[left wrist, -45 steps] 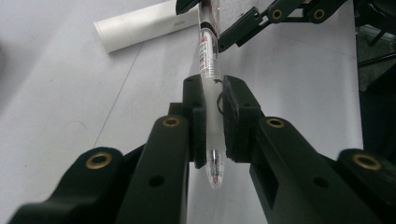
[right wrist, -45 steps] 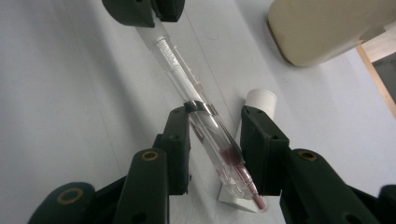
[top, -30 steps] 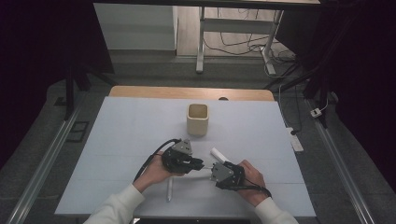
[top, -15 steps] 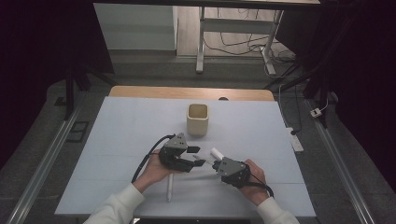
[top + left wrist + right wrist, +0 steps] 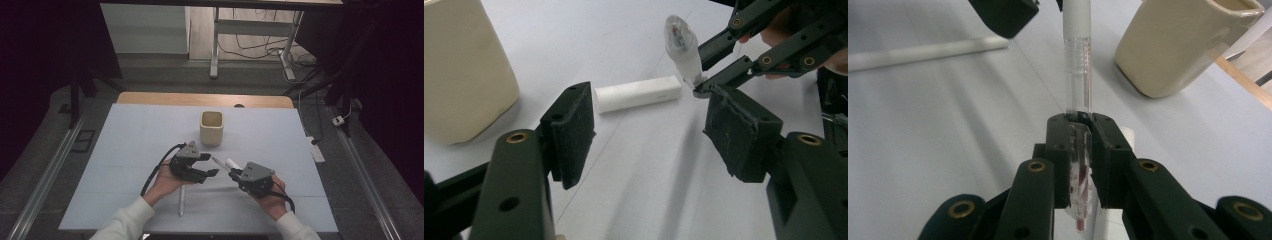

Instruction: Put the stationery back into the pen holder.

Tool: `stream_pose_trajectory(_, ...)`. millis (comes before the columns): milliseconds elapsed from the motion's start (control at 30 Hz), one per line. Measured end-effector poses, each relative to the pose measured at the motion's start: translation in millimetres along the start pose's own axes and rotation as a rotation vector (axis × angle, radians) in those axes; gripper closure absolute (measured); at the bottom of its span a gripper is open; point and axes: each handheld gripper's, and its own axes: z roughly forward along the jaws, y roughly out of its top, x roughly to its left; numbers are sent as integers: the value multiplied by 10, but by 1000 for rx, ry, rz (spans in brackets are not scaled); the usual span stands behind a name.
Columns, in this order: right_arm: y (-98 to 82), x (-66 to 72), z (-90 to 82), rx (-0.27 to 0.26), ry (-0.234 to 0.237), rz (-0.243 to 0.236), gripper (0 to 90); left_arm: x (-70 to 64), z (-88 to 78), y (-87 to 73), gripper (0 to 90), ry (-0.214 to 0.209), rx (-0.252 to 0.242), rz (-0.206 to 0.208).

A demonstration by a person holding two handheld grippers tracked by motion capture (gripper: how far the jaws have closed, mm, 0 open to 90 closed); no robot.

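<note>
You are working at a pale blue-white table (image 5: 125, 150) with a wooden strip along its far edge, in a dim room. In the upper part of the high view, a metal table frame (image 5: 215, 45) stands on the floor among loose cables (image 5: 260, 47).

A cream square cup (image 5: 211, 128) stands upright near the middle of the table. A long white rod (image 5: 181, 199) lies low and centre, just below your left hand (image 5: 165, 181). A short white cap (image 5: 638, 93) lies flat on the table beyond your left gripper.

Your left gripper (image 5: 214, 165) sits at the centre of the high view with its jaws spread wide and nothing between them; in the left gripper view its pads (image 5: 571, 132) frame the cap without touching it.

Your right gripper (image 5: 1080, 131), right of centre in the high view, is clamped narrowly on a clear-barrelled pen (image 5: 1078, 90). The pen points up and left toward the left gripper and is lifted off the table.
</note>
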Motion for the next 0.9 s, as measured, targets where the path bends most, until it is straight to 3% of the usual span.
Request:
stream_pose_trajectory(267,-4,37,46,7,19,15,781,-34,8,9,367,8,-24,9)
stream_pose_trajectory(400,-7,52,69,17,20,14,781,-34,13,7,415,-11,-33,4)
stream_pose_trajectory(600,-3,95,105,26,39,10,781,-37,34,4,503,-44,-33,4)
stream_pose_trajectory(767,-8,115,128,39,45,-3,781,-42,34,3,652,-59,-29,13)
stream_pose_trajectory(900,-10,123,134,43,43,-12,780,-25,33,2,708,-97,-27,-4)
